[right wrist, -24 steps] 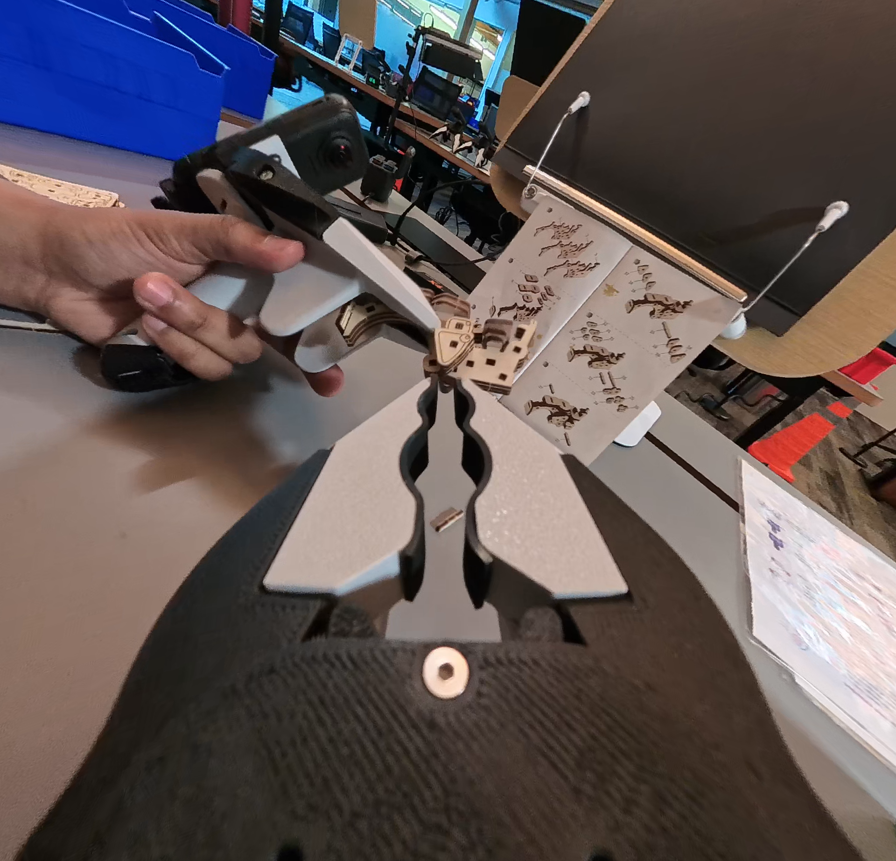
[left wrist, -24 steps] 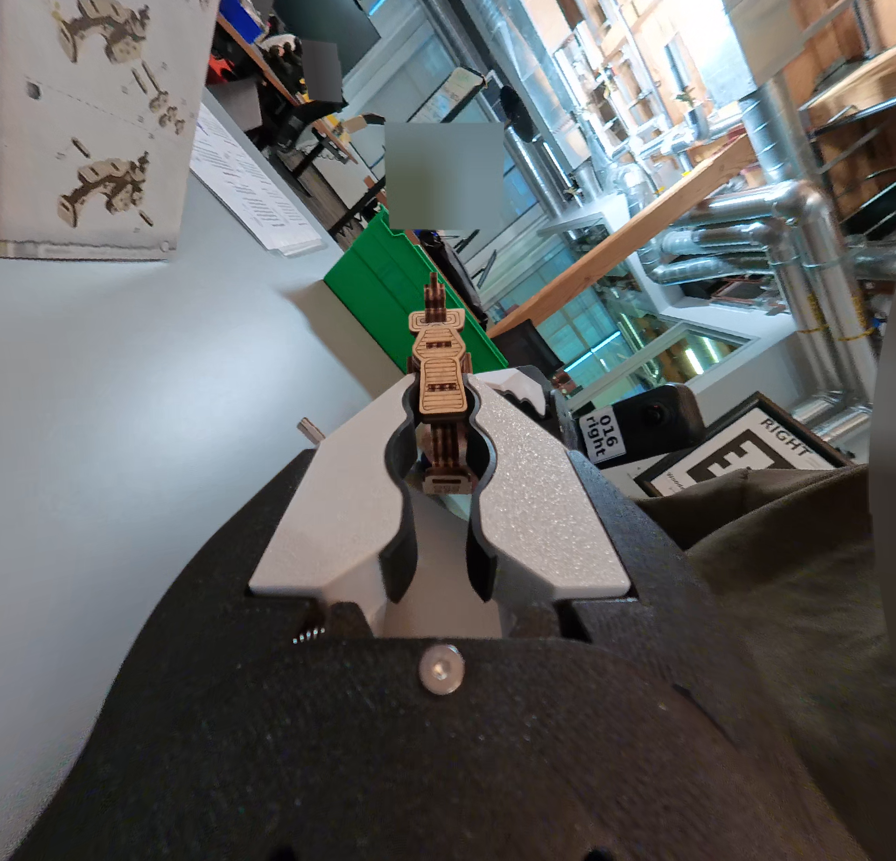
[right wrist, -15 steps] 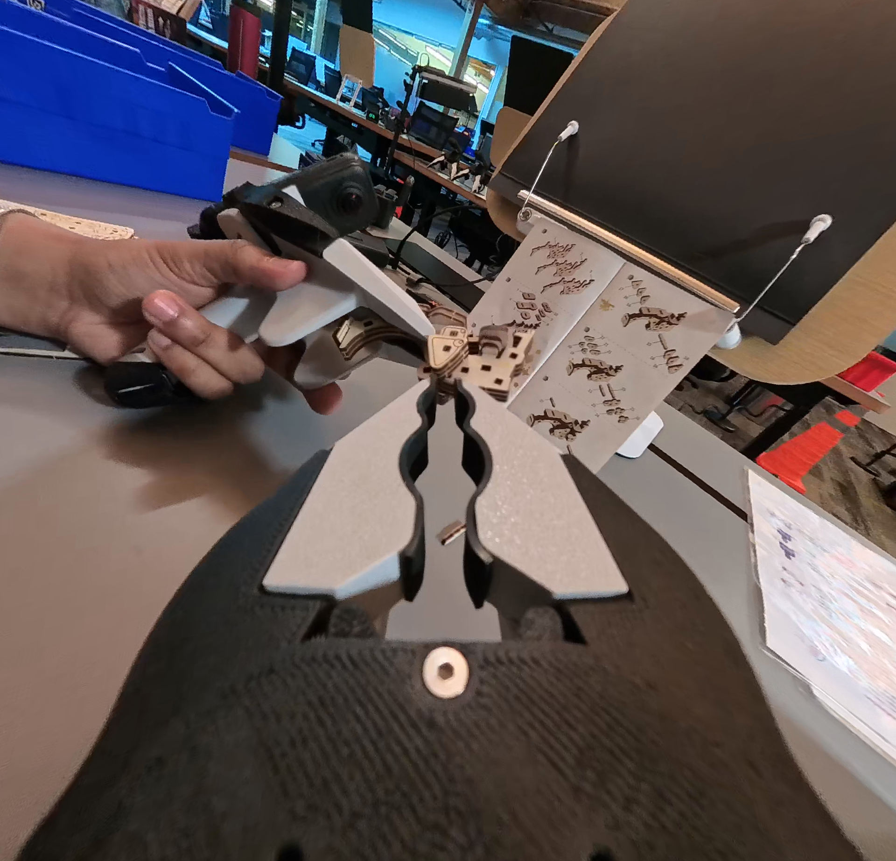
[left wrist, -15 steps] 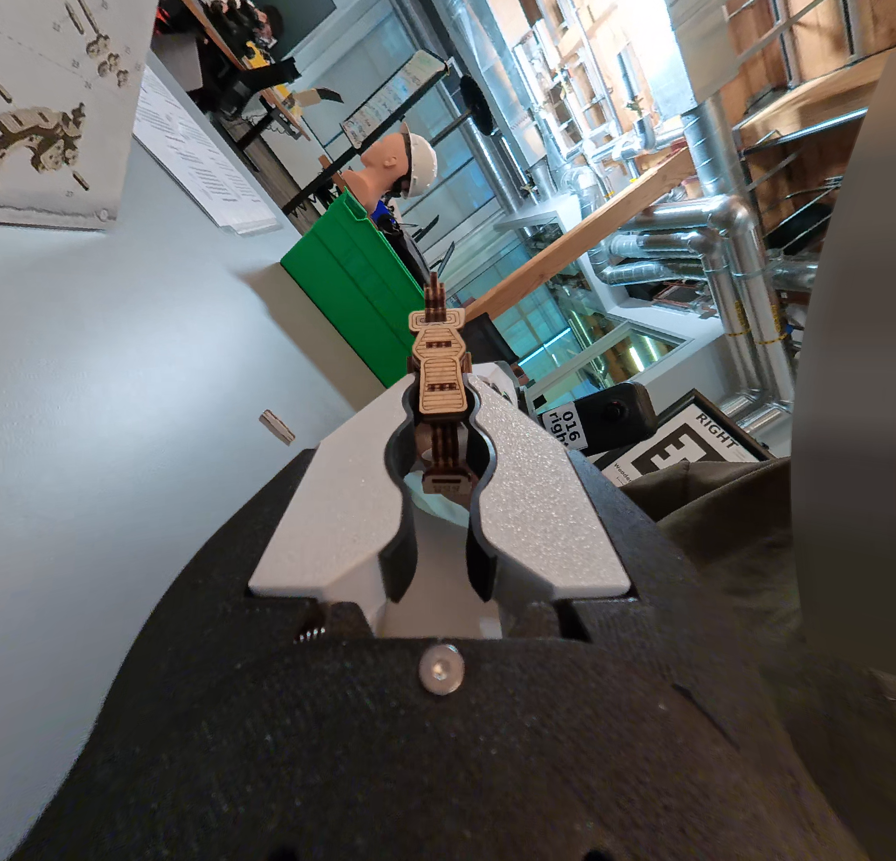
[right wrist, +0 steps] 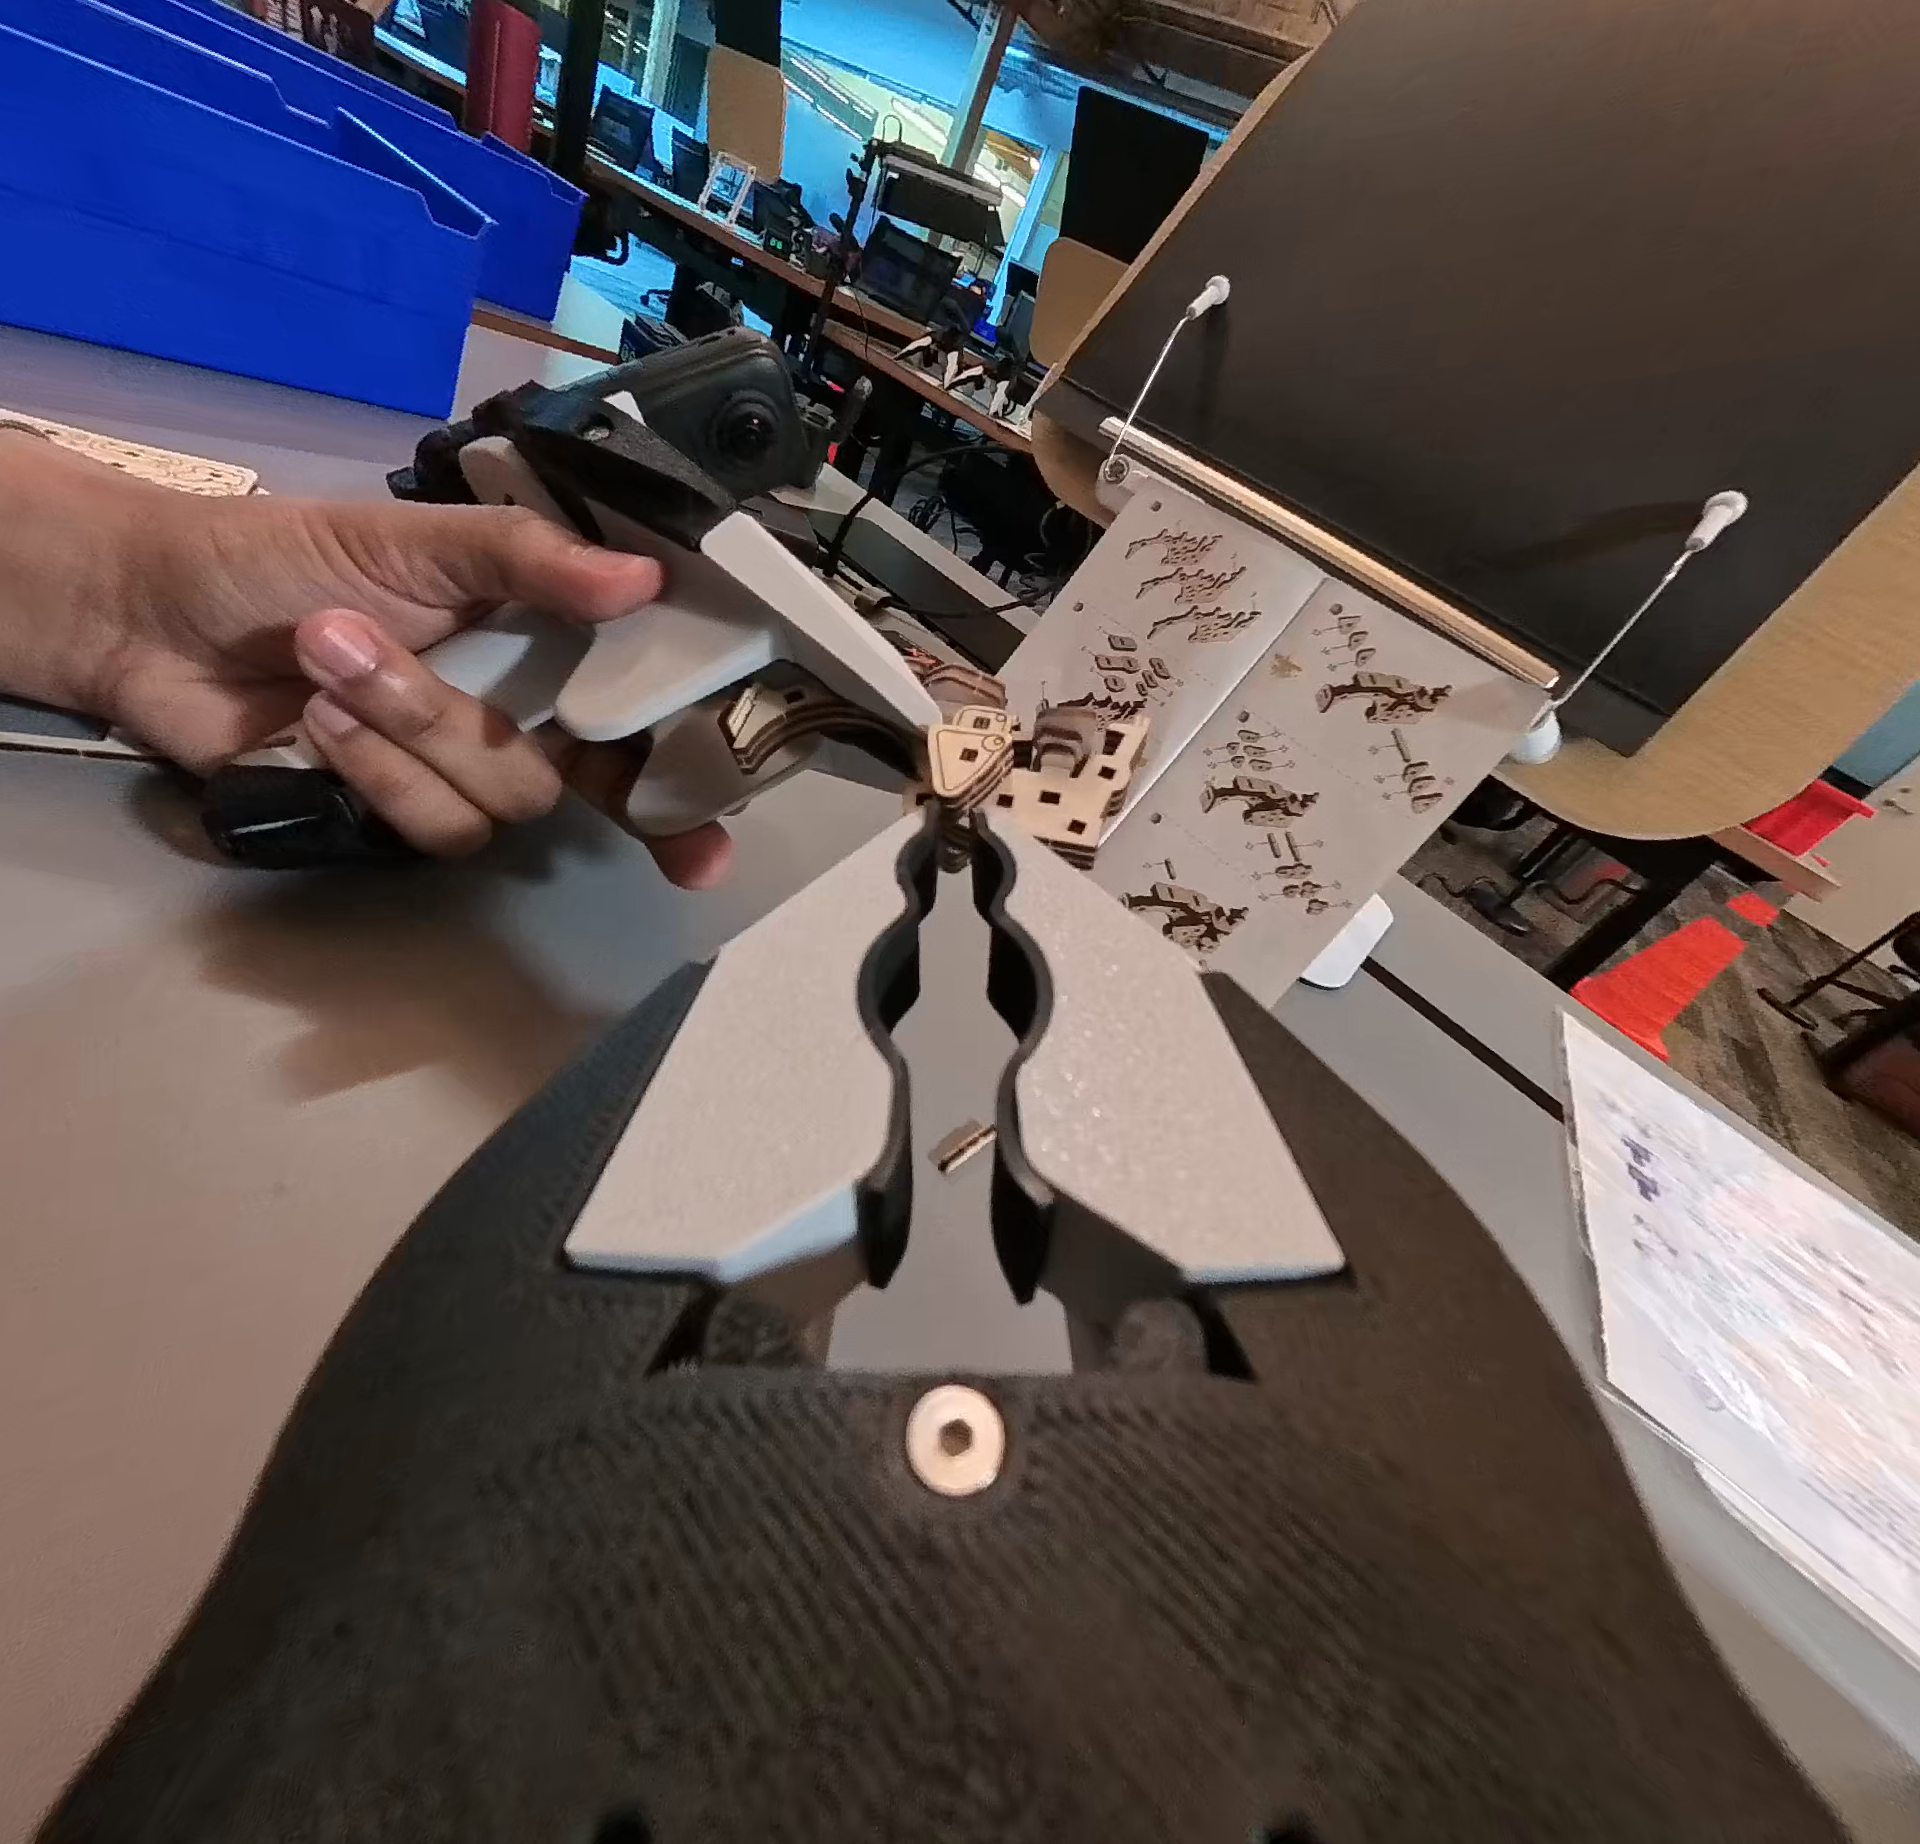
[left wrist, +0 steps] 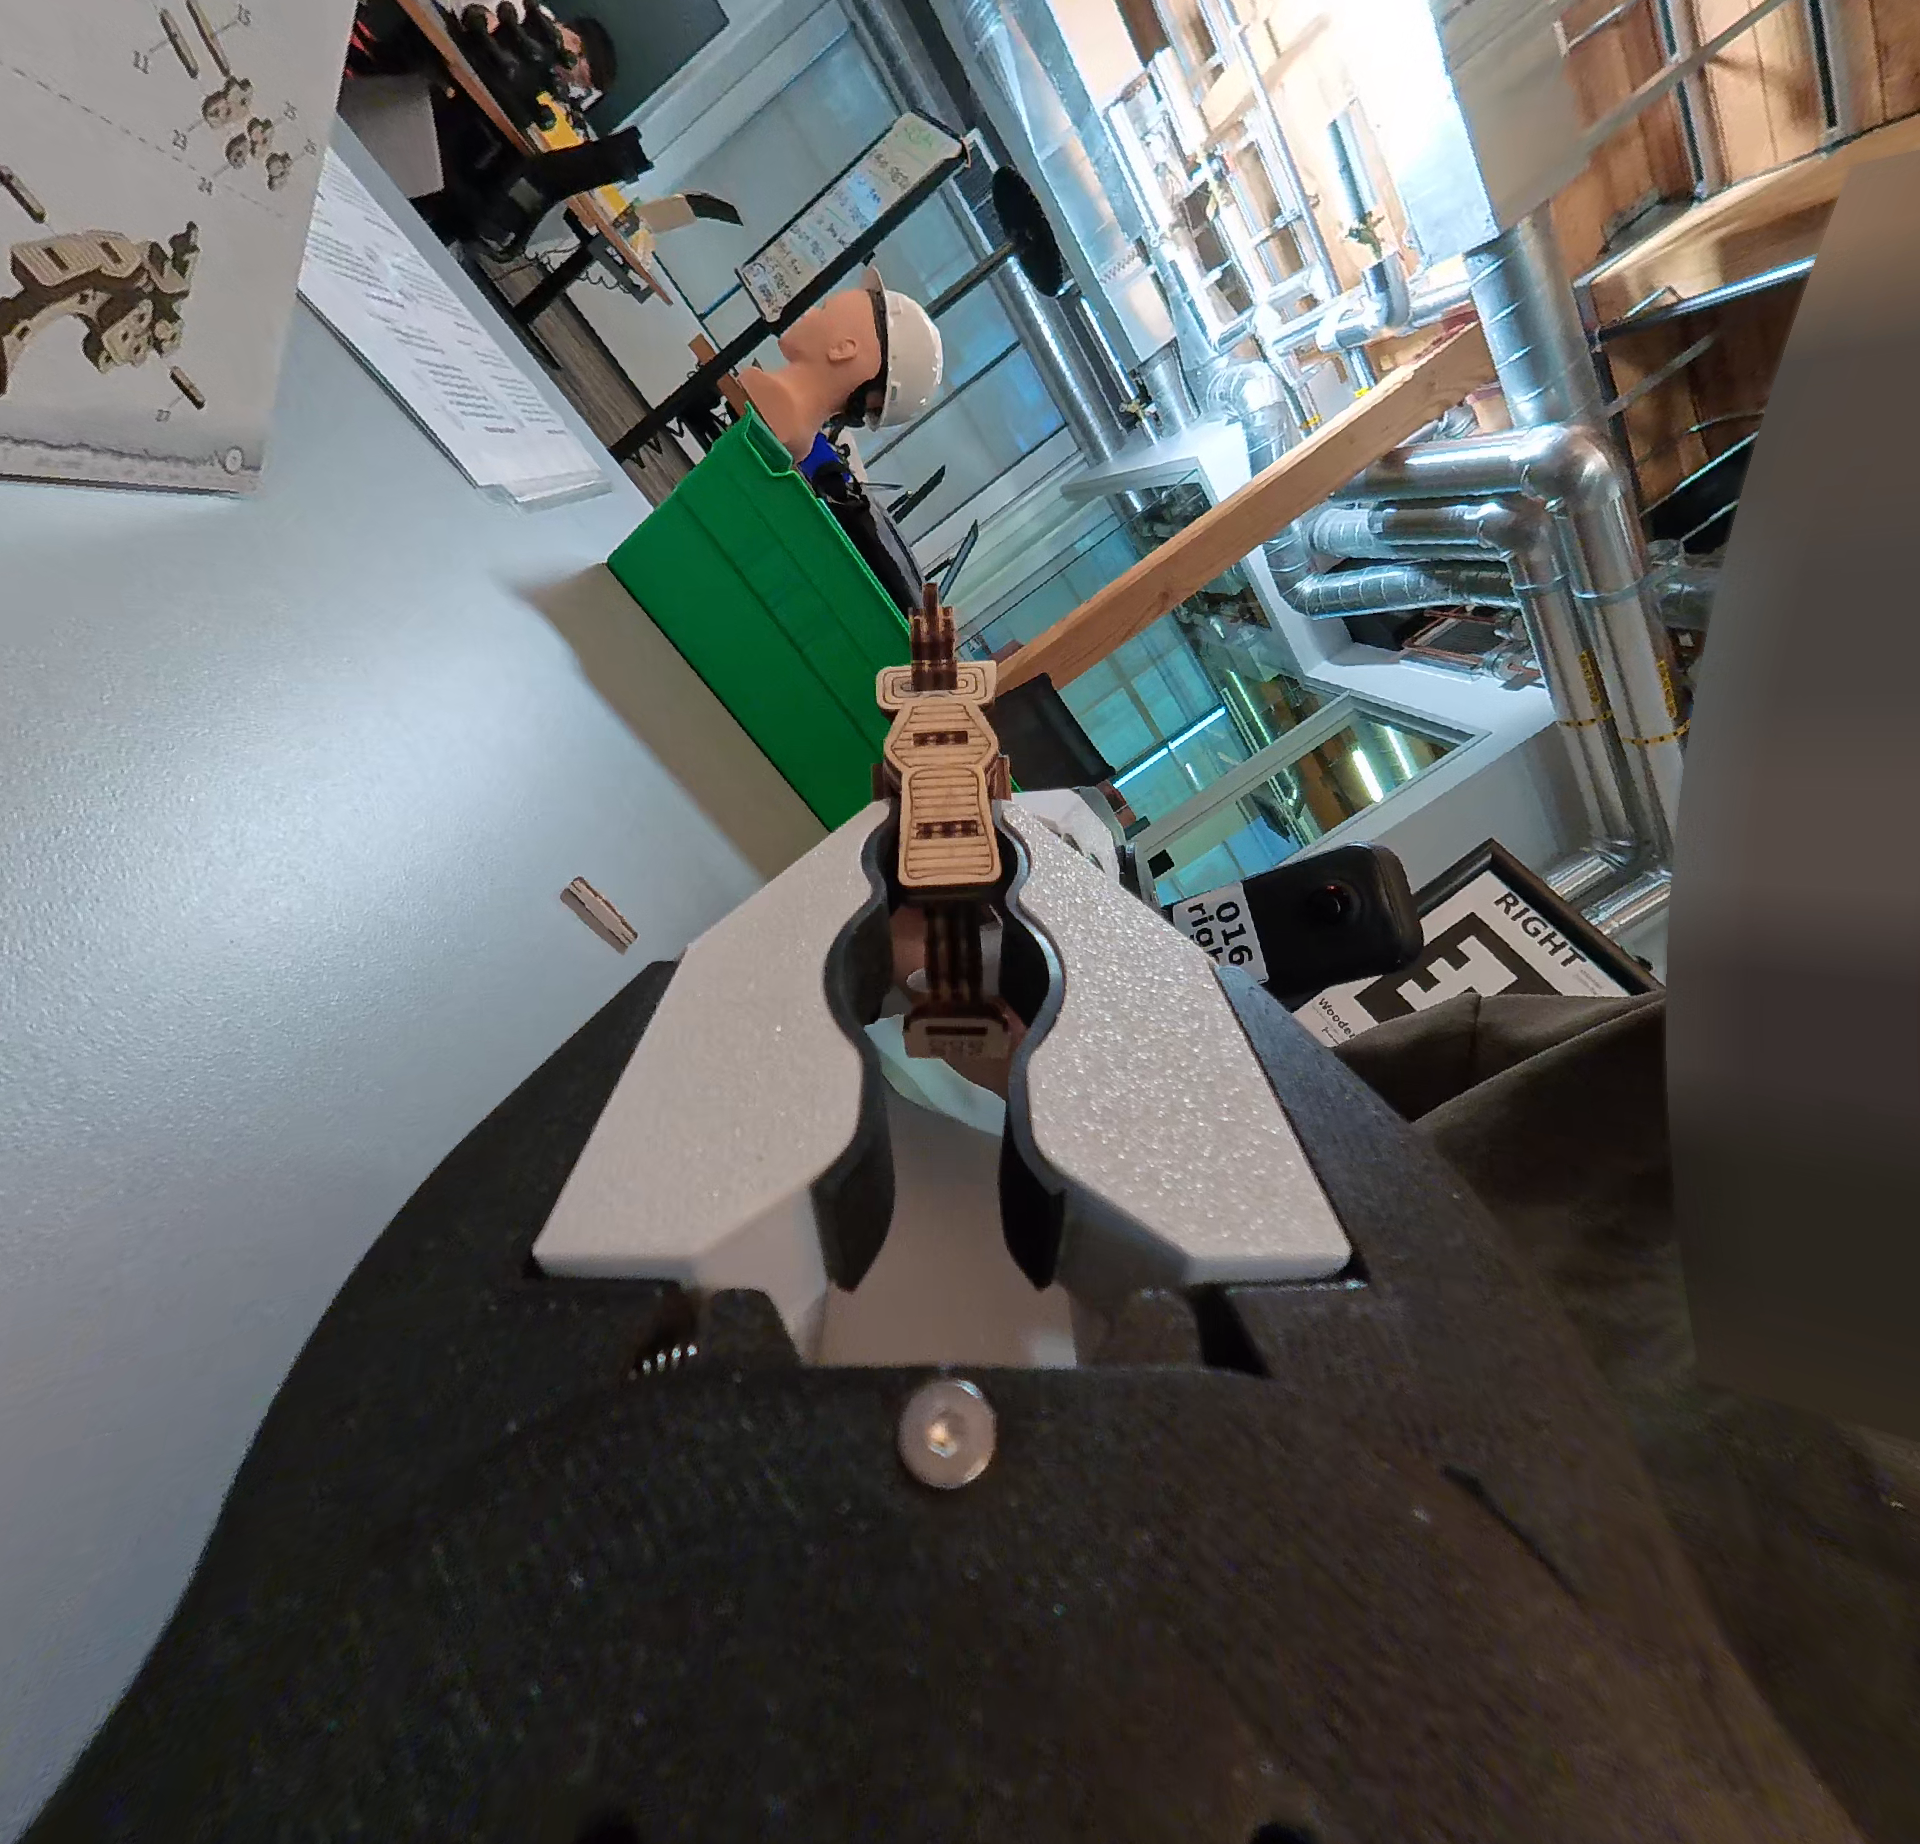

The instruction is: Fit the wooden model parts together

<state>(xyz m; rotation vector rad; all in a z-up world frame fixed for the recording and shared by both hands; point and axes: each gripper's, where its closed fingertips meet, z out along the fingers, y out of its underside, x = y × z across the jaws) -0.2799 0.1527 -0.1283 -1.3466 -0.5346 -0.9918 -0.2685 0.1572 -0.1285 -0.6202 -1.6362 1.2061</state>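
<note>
A layered wooden model [left wrist: 940, 766] stands edge-on between the fingers of my left gripper [left wrist: 940, 823], which is shut on it. In the right wrist view a hand holds the left gripper [right wrist: 904, 745] in from the left, with the model [right wrist: 1070, 786] sticking out past its tips. My right gripper [right wrist: 956, 838] is shut on the model's lower edge from below. Both grippers hold the model above the grey table [right wrist: 208, 1067]. A small wooden peg [left wrist: 597, 914] lies loose on the table; it also shows between the right fingers [right wrist: 961, 1142].
A printed instruction sheet [right wrist: 1247, 755] hangs on a stand behind the model. Blue bins [right wrist: 208, 205] stand at the back left and a laminated sheet [right wrist: 1766, 1275] lies at the right. A green bin [left wrist: 769, 589] stands beyond the left gripper. My left and right fingertips are right by each other. From either gripper's tips it is about 10 cm to the small wooden peg [left wrist: 597, 914].
Both grippers stay shut on the model. The left gripper has swung, so the instruction sheet and peg slid left in its view. The right view has closed in slightly.
</note>
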